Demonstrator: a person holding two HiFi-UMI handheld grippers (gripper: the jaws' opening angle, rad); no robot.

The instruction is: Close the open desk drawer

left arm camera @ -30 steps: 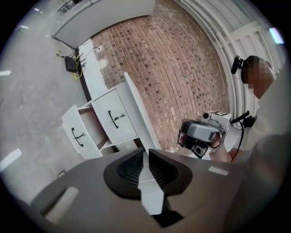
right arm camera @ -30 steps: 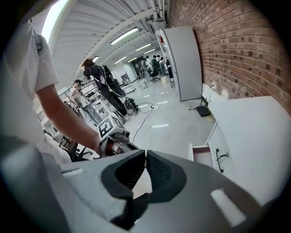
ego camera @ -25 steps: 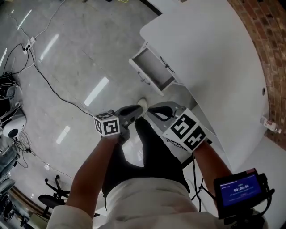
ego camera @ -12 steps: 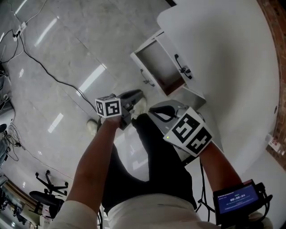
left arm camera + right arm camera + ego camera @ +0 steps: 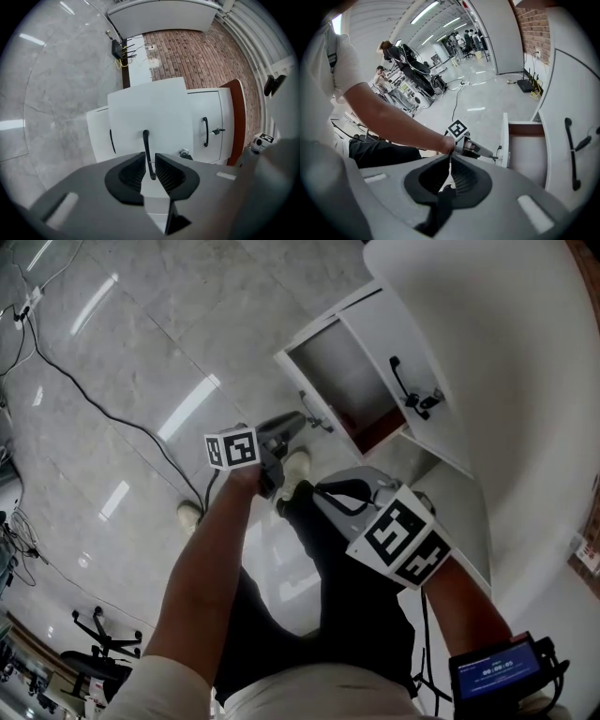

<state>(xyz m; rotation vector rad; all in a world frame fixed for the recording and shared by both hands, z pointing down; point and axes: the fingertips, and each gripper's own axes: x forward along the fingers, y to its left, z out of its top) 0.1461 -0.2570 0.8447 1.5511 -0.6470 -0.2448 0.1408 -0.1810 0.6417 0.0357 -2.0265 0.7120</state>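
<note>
The white desk drawer (image 5: 339, 379) stands pulled out, its front panel (image 5: 150, 110) facing me. On that panel runs a black bar handle (image 5: 146, 145). In the left gripper view my left gripper (image 5: 150, 160) points straight at the panel. Its jaws are opening, with the handle in the narrow gap between them and no pad pressing on it. In the head view the left gripper (image 5: 296, 423) sits just before the drawer front. My right gripper (image 5: 339, 491) hangs lower and nearer to me, jaws together and nothing in them. From the right gripper view the drawer (image 5: 530, 152) shows open.
A cabinet door (image 5: 412, 381) with a black handle and key stands beside the drawer, under the white desk top (image 5: 506, 381). A cable (image 5: 94, 395) trails over the glossy floor. The person's legs and shoe (image 5: 296, 465) are below the grippers. People stand far off (image 5: 464, 40).
Both grippers have sunk. The left one has closed in on the drawer front until the handle lies between its jaws. The drawer looms larger in view.
</note>
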